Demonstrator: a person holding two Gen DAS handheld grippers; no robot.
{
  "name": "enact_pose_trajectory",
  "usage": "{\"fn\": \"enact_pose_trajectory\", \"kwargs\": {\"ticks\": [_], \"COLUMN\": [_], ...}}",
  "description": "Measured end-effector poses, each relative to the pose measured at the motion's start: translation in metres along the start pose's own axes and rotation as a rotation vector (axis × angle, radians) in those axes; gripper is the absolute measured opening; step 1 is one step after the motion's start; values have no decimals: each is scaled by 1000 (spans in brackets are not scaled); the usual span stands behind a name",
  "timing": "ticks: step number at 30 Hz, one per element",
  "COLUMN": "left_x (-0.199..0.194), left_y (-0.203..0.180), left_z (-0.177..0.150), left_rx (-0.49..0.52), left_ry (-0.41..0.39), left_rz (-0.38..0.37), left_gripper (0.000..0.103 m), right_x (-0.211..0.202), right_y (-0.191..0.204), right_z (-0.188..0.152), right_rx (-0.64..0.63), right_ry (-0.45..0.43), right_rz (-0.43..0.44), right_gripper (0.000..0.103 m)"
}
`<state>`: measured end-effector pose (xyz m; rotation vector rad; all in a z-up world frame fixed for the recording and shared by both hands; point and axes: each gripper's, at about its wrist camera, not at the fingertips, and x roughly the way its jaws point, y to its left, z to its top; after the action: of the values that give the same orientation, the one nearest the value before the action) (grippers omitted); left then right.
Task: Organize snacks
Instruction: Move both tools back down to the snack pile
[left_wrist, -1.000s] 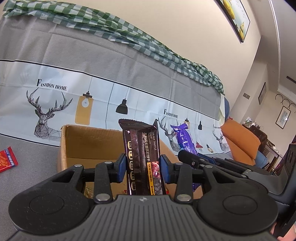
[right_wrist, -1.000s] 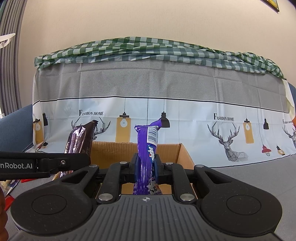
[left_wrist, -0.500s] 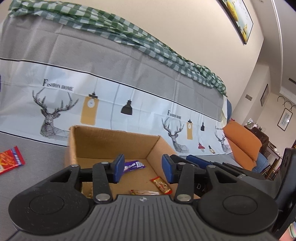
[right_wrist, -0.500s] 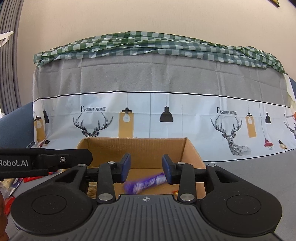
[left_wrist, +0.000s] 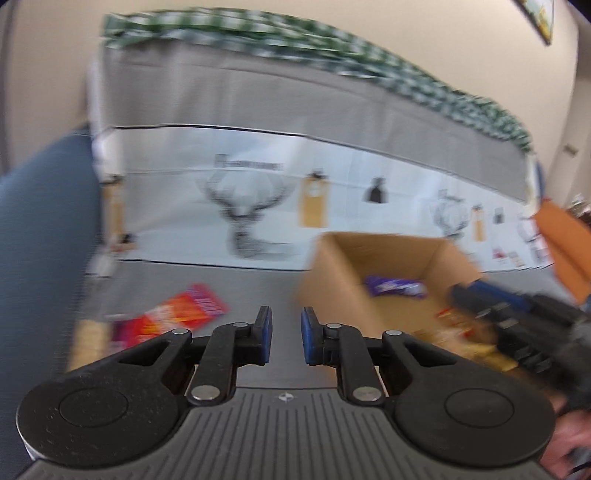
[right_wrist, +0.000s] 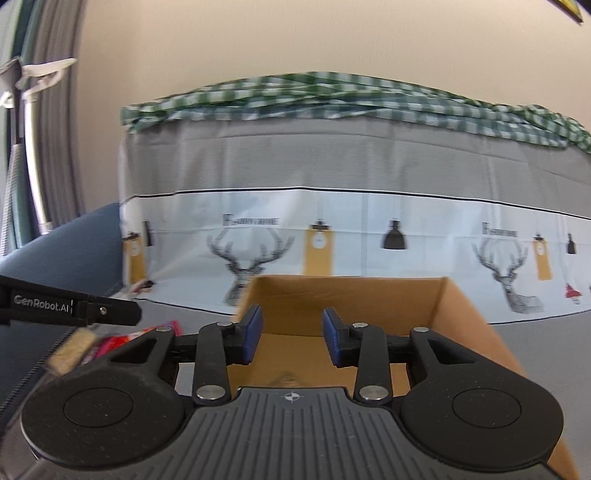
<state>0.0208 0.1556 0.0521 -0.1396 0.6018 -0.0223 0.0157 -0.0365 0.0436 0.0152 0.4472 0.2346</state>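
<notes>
An open cardboard box stands on the grey cover, right of my left gripper. A purple bar and other wrappers lie inside it. My left gripper's blue pads stand almost together with nothing between them, pointing at bare cover left of the box. A red snack packet lies ahead of it to the left. In the right wrist view my right gripper hovers over the box. Its jaws are closing and nothing is between them. The picture is blurred by motion.
A deer-print cloth hangs behind the box, with a green checked cloth on top. A blue sofa arm rises at the left and an orange cushion at the right. A person's hand holds the right tool.
Both grippers let go of their snacks: the dark bar and the purple bar dropped into the box. My left gripper swung left away from the box and its jaws narrowed. The right gripper shifted left.
</notes>
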Motion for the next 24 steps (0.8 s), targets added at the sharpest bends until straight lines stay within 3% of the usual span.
{"fn": "enact_pose_trajectory", "kwargs": {"ticks": [3, 9, 16, 20, 23, 24], "left_x": [0, -12, -17, -17, -17, -18], "left_y": [38, 93, 103, 103, 106, 108], "left_z": [-17, -22, -20, -19, -18, -18], "left_rx": [-38, -200, -223, -200, -201, -204], "left_ry": [71, 80, 61, 51, 42, 41], "left_rz": [67, 99, 160, 185, 196, 200], "left_gripper": [18, 18, 18, 18, 18, 18], "right_x": [-3, -4, 10, 27, 41, 45], "right_y": [27, 82, 144, 169, 183, 186], "right_z": [-5, -18, -41, -57, -66, -68], "right_rx": [-33, -100, -151, -165, -154, -148], "right_ry": [-14, -5, 81, 150, 214, 229], "right_rz": [32, 125, 231, 248, 262, 267], "right_gripper": [29, 20, 19, 19, 23, 29]}}
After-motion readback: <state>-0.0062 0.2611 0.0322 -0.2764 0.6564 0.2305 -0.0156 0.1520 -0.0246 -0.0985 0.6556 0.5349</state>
